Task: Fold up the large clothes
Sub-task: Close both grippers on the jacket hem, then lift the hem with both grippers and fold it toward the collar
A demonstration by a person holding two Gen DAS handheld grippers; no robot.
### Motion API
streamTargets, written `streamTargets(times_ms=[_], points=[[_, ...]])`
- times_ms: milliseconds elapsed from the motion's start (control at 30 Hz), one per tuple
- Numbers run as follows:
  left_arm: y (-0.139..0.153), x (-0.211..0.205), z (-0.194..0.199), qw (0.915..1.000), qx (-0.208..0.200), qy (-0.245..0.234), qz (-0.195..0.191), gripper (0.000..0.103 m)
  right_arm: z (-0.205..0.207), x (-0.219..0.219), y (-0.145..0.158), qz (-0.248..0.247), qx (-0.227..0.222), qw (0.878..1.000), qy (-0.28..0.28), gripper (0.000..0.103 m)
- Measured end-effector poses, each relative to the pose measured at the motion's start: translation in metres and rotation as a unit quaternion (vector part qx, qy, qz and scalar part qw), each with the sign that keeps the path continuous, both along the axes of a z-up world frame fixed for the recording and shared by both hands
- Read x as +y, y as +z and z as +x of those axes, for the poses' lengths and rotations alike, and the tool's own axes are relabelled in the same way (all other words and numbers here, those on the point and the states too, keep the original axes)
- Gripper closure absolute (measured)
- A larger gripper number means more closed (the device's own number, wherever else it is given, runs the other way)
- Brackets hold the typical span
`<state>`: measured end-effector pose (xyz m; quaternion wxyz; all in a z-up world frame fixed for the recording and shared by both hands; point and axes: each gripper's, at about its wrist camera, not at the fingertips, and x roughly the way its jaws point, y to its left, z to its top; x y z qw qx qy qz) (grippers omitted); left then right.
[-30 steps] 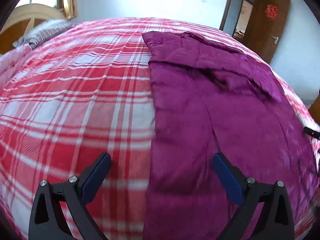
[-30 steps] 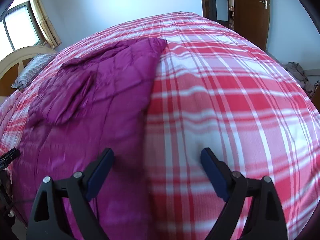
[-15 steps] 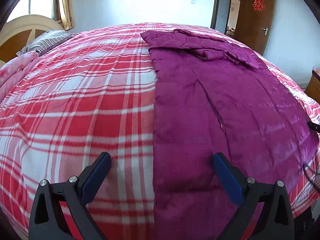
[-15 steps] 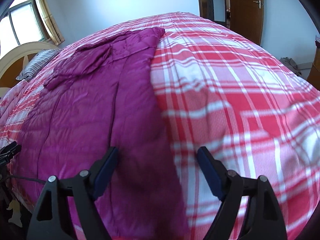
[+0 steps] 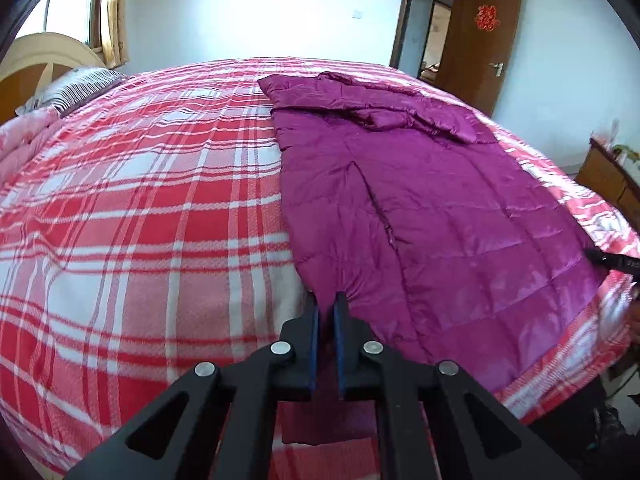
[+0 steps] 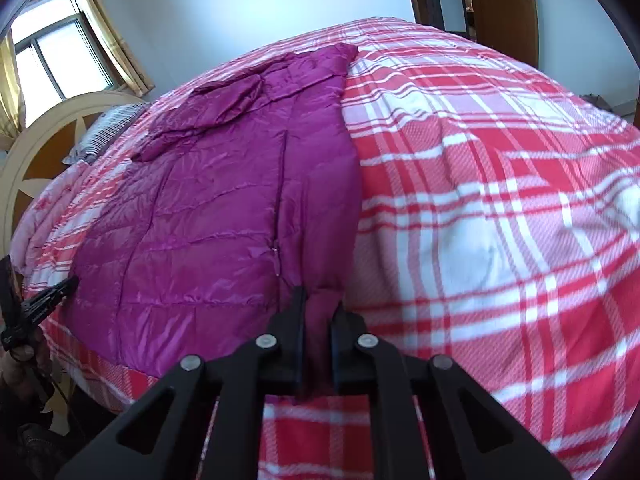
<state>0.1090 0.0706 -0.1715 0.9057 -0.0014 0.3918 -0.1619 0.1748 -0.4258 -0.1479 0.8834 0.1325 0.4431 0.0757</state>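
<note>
The purple quilted coat [image 5: 420, 208] lies flat on the plaid bed [image 5: 140, 208], looking light, puffy and slippery, so the left gripper [image 5: 325, 308] and right gripper [image 6: 318, 300] each pinch 1 near hem corner.

- A red and white plaid bedspread [image 5: 140, 208] covers the bed before me.
- A striped pillow [image 5: 80, 86] lies by the headboard [image 6: 48, 140].
- A brown door [image 5: 486, 40] stands open.
- A window [image 6: 52, 64] has yellow curtains [image 6: 108, 40].

Bedspread [image 5: 132, 216] lies open beside the coat [image 5: 440, 216] — pillow [image 5: 80, 86] far off.
</note>
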Motion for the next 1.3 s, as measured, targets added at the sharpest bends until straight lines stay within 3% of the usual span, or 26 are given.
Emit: streamTargets(times_ms=[200,367,533,700,833,1000,1133,1300], points=[[0.009,0.012,-0.018,0.9982,0.017,-0.019,-0.054,0.1,-0.026,-0.008,0.009,0.047,-0.002,0.999,0.001,0.093],[0.034,0.017,-0.036,0.9945,0.008,-0.034,-0.099,0.101,-0.046,-0.008,0.027,0.085,-0.012,0.996,0.014,0.094],[0.082,0.028,-0.051,0.9858,-0.03,-0.051,-0.158,0.101,-0.066,-0.006,0.06,0.123,-0.044,0.991,0.028,0.095],[0.129,0.036,-0.073,0.975,-0.084,-0.075,-0.192,0.101,-0.086,-0.004,0.104,0.135,-0.097,0.985,0.039,0.095],[0.142,0.043,-0.073,0.9686,-0.095,-0.073,-0.218,0.101,-0.101,-0.008,0.136,0.141,-0.142,0.979,0.042,0.095],[0.137,0.056,-0.037,0.9615,-0.067,-0.056,-0.261,0.101,-0.093,-0.023,0.154,0.174,-0.171,0.969,0.021,0.095],[0.143,0.054,0.009,0.9586,-0.062,-0.055,-0.272,0.101,-0.058,-0.034,0.164,0.195,-0.183,0.963,0.001,0.095],[0.138,0.045,0.099,0.9654,-0.053,-0.037,-0.252,0.101,0.014,-0.038,0.17,0.212,-0.179,0.961,-0.019,0.095]])
